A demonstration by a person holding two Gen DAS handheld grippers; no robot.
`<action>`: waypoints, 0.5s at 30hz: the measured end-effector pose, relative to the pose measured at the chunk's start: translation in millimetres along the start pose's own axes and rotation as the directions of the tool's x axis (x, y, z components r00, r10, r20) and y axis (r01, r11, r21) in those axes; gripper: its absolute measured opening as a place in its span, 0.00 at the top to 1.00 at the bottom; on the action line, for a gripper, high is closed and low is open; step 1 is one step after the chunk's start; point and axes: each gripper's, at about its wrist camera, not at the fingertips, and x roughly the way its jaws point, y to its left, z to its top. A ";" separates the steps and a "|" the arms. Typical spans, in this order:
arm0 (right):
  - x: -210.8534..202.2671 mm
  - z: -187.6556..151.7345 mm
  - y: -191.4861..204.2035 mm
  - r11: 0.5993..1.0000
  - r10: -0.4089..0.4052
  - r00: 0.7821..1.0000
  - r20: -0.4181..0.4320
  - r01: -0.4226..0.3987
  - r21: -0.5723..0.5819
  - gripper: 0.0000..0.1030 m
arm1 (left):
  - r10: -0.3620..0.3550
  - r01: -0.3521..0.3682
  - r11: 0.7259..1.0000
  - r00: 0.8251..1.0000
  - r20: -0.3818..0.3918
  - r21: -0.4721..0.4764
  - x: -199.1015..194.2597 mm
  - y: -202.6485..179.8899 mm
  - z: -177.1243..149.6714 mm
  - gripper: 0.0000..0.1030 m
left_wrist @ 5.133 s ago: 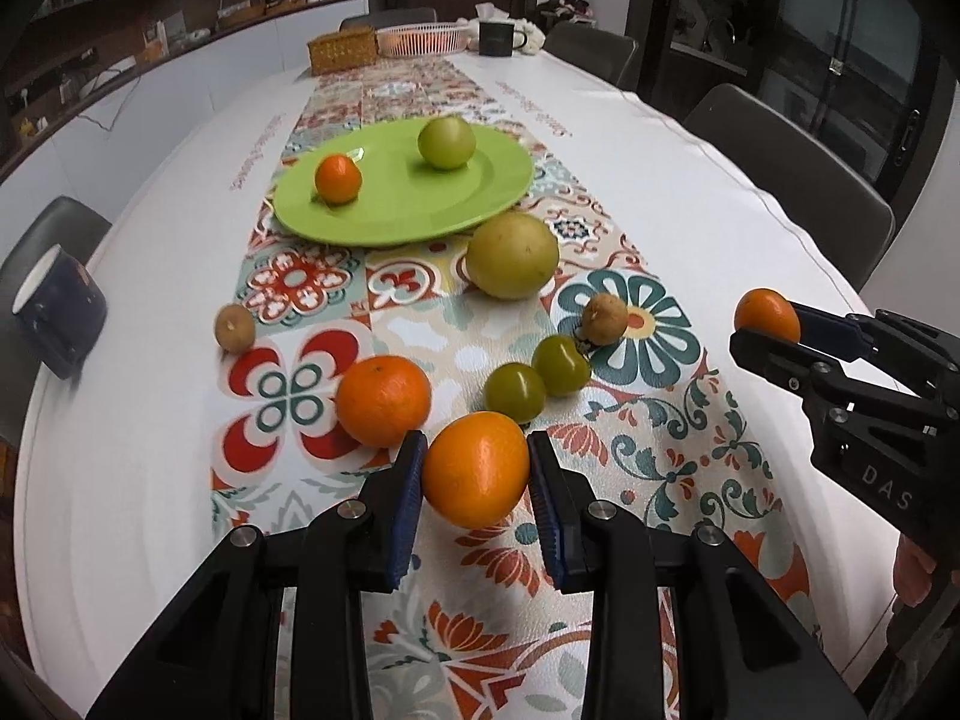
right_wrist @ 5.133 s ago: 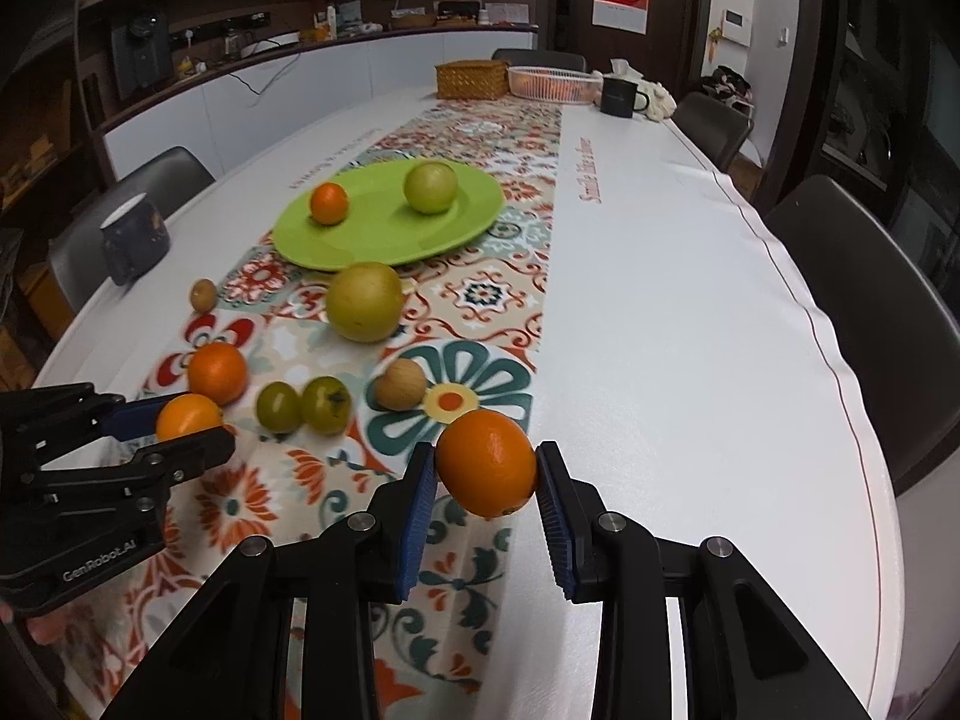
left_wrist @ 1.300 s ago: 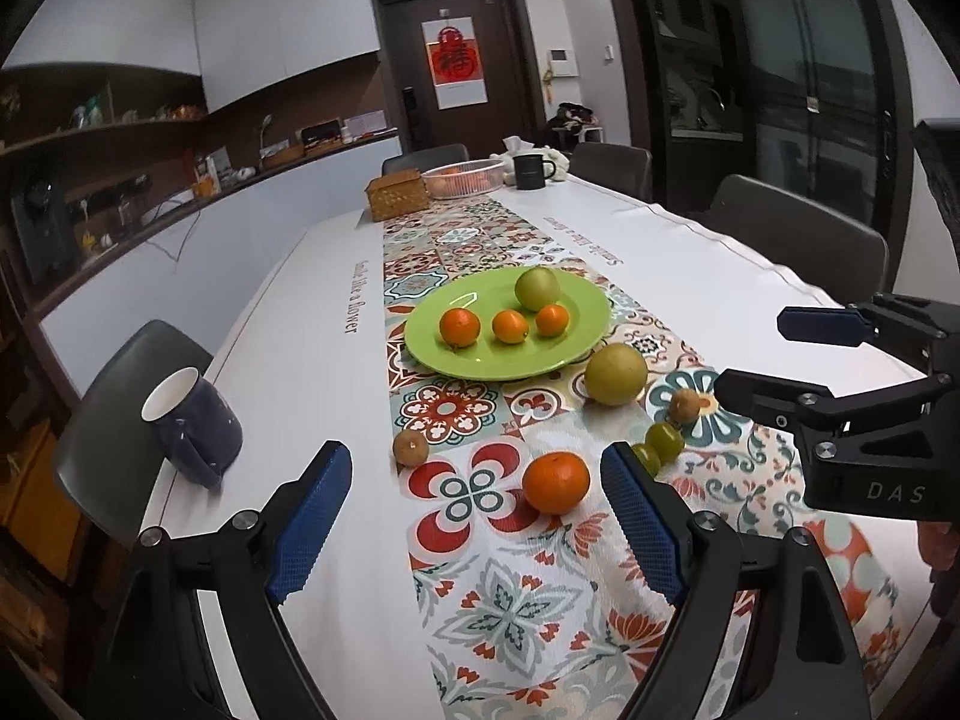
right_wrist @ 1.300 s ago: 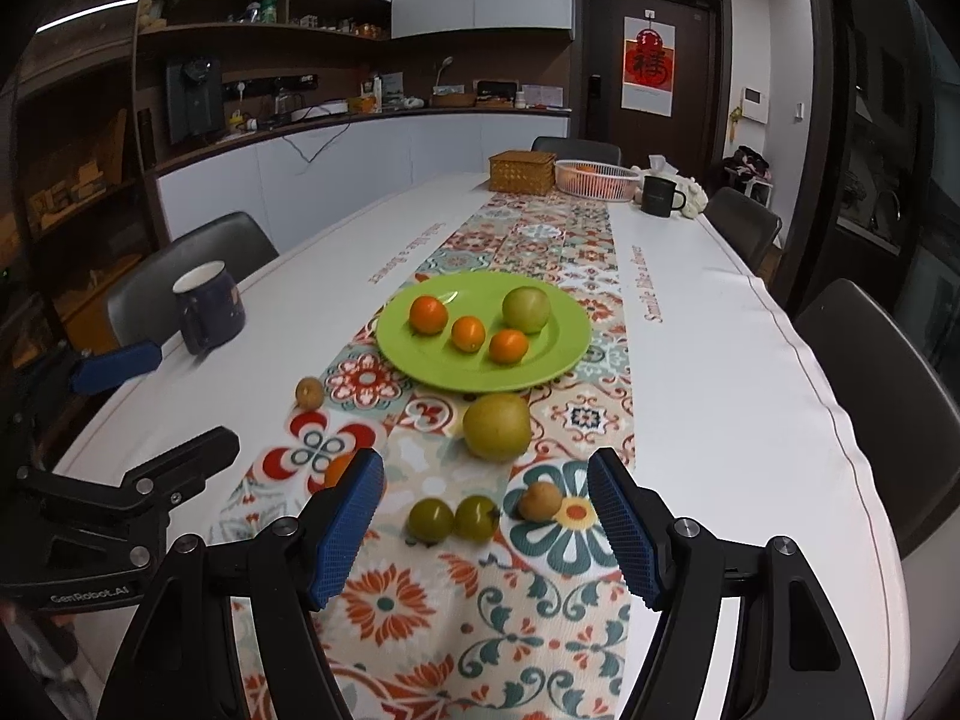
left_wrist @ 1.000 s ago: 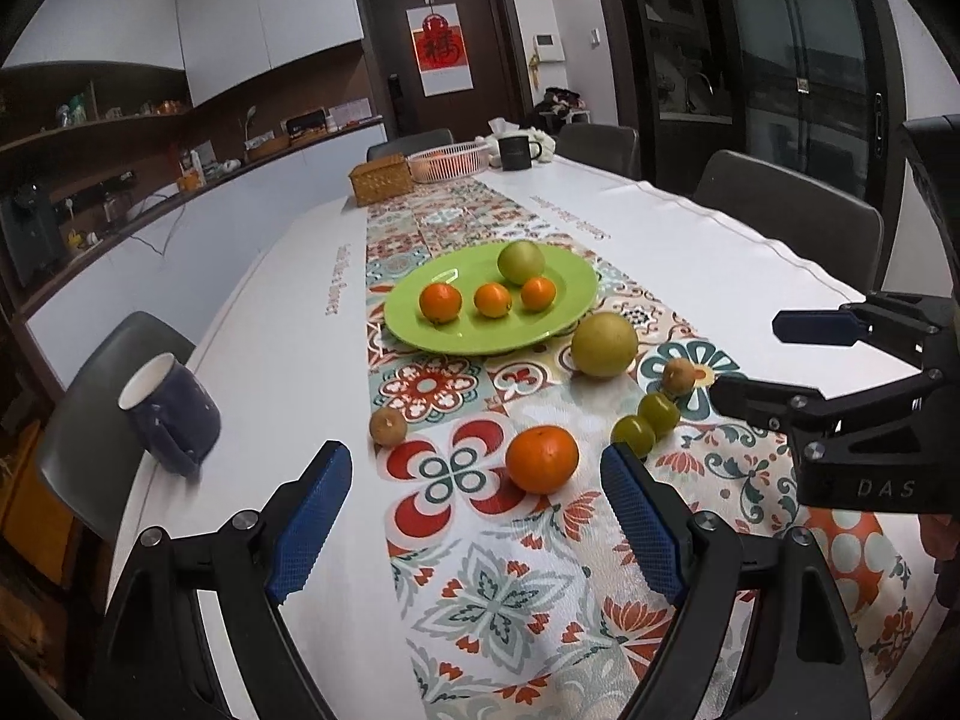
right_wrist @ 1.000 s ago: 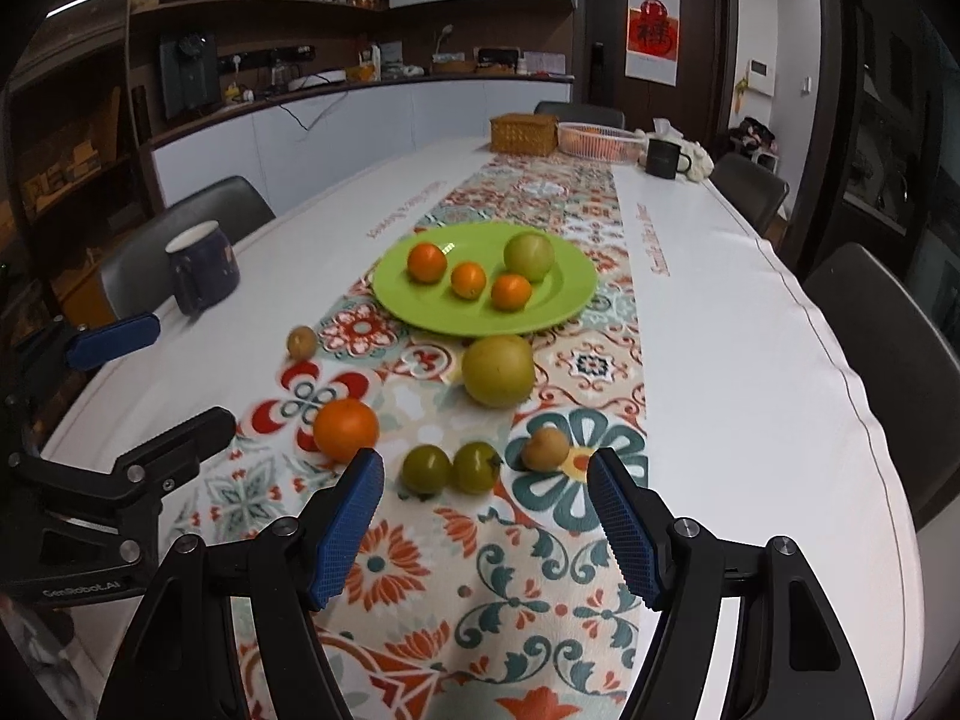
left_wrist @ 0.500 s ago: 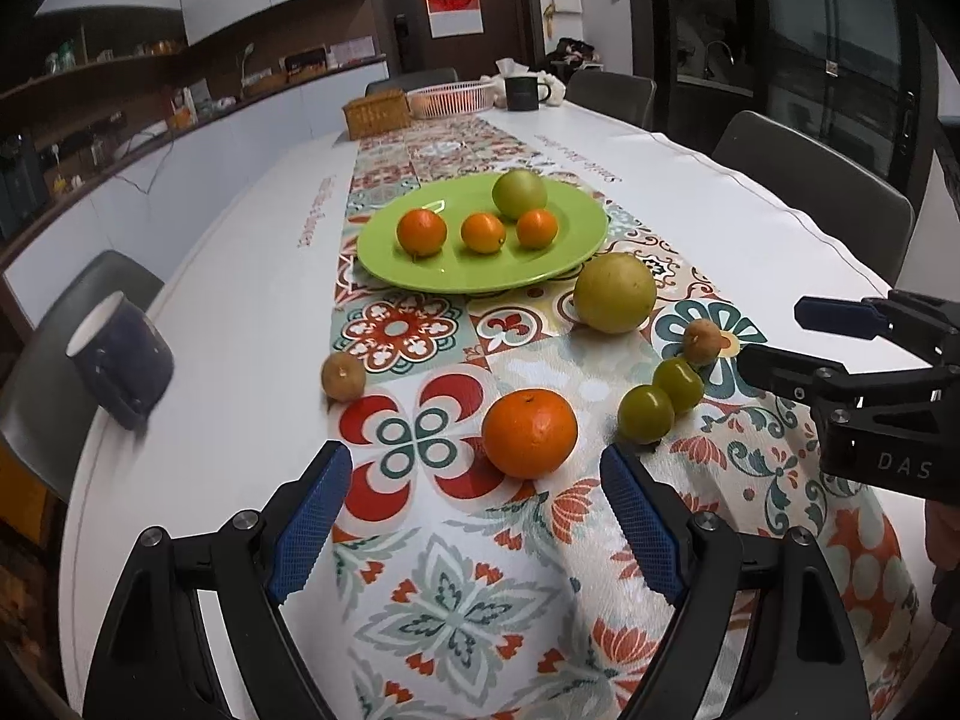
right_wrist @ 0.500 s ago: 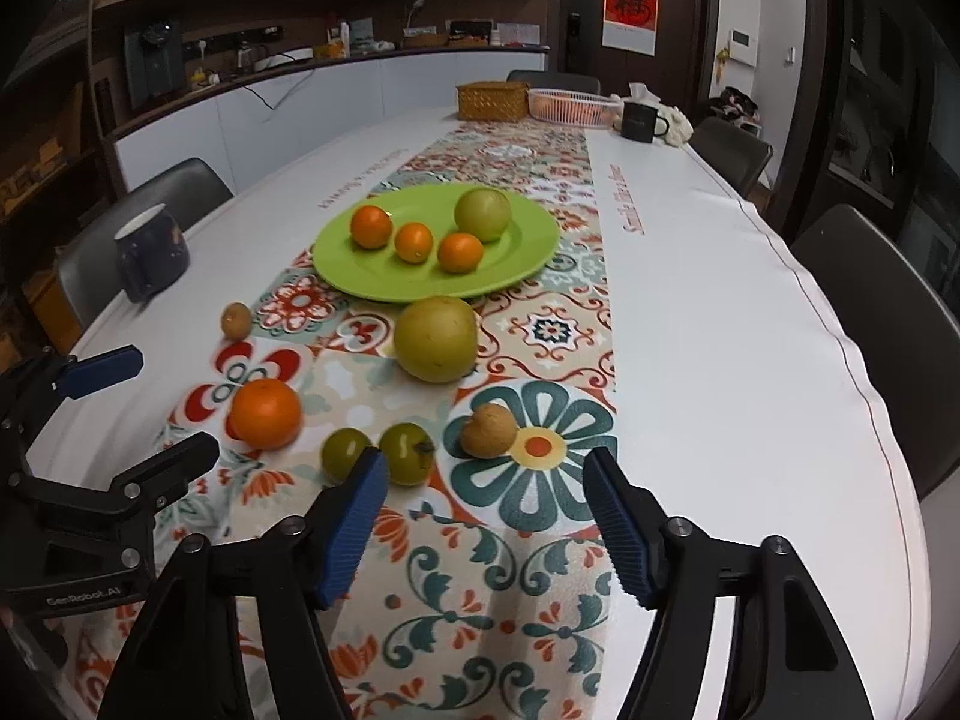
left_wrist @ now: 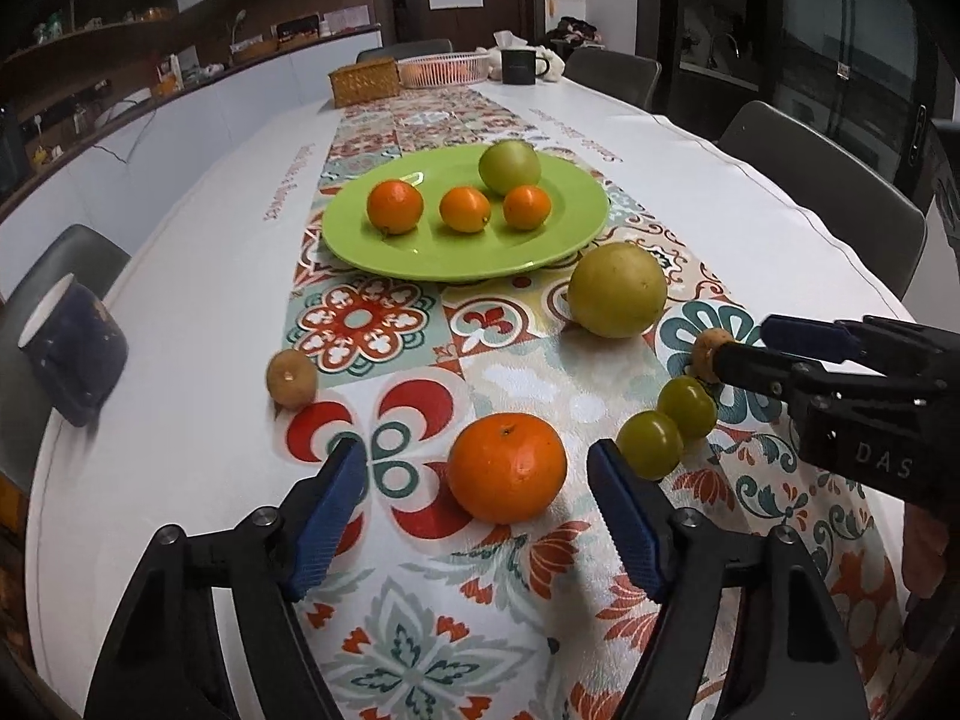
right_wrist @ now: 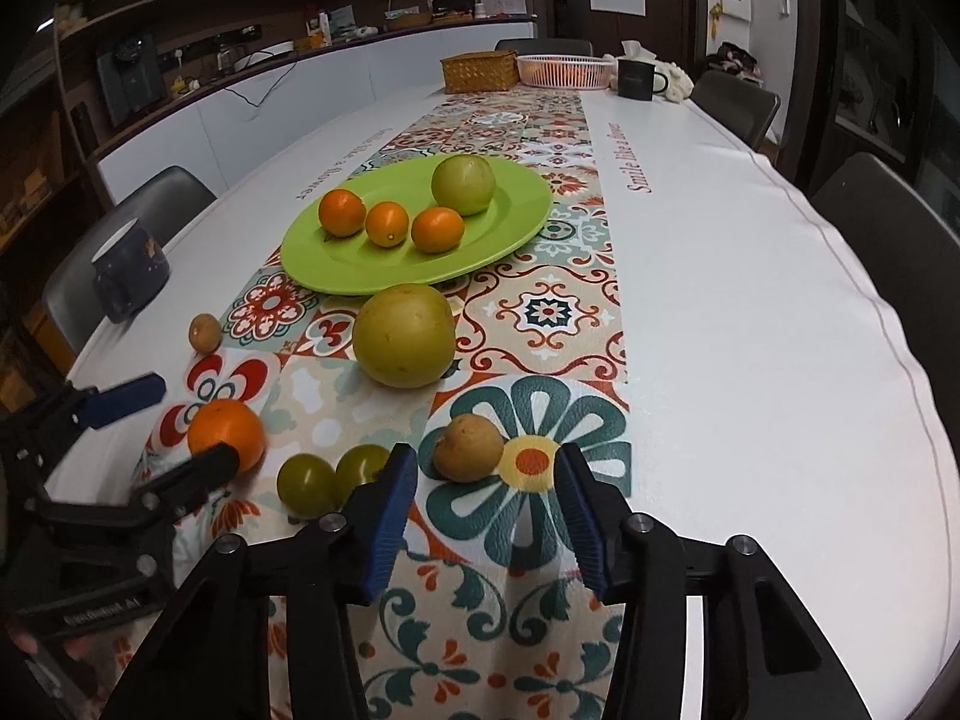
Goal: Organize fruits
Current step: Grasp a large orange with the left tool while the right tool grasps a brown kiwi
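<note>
Fruits on plate: three small oranges and one green apple (left_wrist: 509,167) already sit on the green plate (left_wrist: 372,252), on the runner along the middle of the bench (right_wrist: 750,324).
Fruits left out: a large orange (left_wrist: 507,467), two small green fruits (left_wrist: 649,443), a big yellow-green fruit (left_wrist: 617,298), a small brown fruit (right_wrist: 468,447) and another brown one (left_wrist: 291,378) nearer the bench's left edge, all on the near stretch between the plate and the near edge.
Left gripper (left_wrist: 477,498): jaws spread but closing, one either side of the large orange, pads not yet touching it.
Right gripper (right_wrist: 485,498): jaws spread but closing around the small brown fruit, a gap showing on both sides.
Progress: judged under halfway, four fruits placed and six loose.
Step in hand: apparently both grippers are picking up at once.
Left to do: grip, lift and carry to the plate, then the other four.
Bystanders: a dark mug (left_wrist: 72,354) near the left edge; a basket and cup at the far end.
</note>
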 end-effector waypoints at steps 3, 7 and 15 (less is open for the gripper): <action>7.0 2.8 -0.2 1.000 0.015 1.000 -0.010 -0.015 0.010 0.58 | -0.008 0.008 1.000 1.000 -0.016 -0.004 5.5 -0.4 0.2 0.33; 17.4 3.1 -0.3 0.999 0.030 0.999 -0.042 -0.030 0.019 0.63 | -0.015 0.015 1.000 0.999 -0.031 -0.008 10.8 -0.1 -0.7 0.41; 25.1 3.9 2.2 0.999 0.034 0.998 -0.052 -0.034 0.005 0.71 | -0.070 0.068 0.997 0.996 -0.052 -0.029 15.8 -0.4 0.4 0.59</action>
